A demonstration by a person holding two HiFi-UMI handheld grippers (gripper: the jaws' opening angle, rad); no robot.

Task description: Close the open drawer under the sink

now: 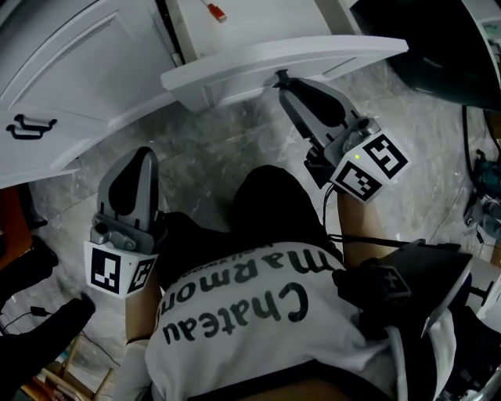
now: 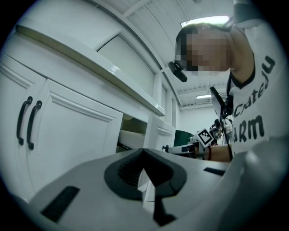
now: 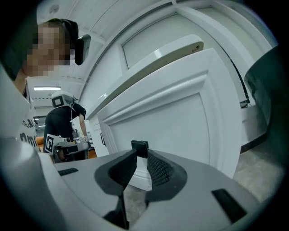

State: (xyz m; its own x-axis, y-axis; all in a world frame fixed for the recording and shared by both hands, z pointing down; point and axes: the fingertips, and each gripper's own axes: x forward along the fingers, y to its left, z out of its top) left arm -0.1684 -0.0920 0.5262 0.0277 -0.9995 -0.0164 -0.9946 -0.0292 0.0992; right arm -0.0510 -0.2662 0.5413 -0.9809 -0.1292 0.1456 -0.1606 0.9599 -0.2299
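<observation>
The white drawer front [image 1: 313, 56] stands pulled out from the cabinet under the sink; in the right gripper view it fills the middle [image 3: 171, 122]. My right gripper [image 1: 280, 78] reaches level to its small black handle [image 3: 139, 145], and the two pads close on that handle at their tips [image 3: 139, 151]. My left gripper [image 1: 145, 154] hangs lower left, apart from the drawer, with its pads meeting at the tips [image 2: 144, 151] and nothing between them. From the left gripper view the drawer box [image 2: 133, 135] shows side-on, with the right gripper [image 2: 180, 148] beyond it.
Shut white cabinet doors with black handles [image 1: 27, 125] [image 2: 27, 122] stand left of the drawer. A red item [image 1: 217, 12] lies inside the drawer. Grey marble floor [image 1: 211, 157] lies below. Cables [image 1: 477, 180] run at the right. A person in black [image 3: 63, 119] stands far behind.
</observation>
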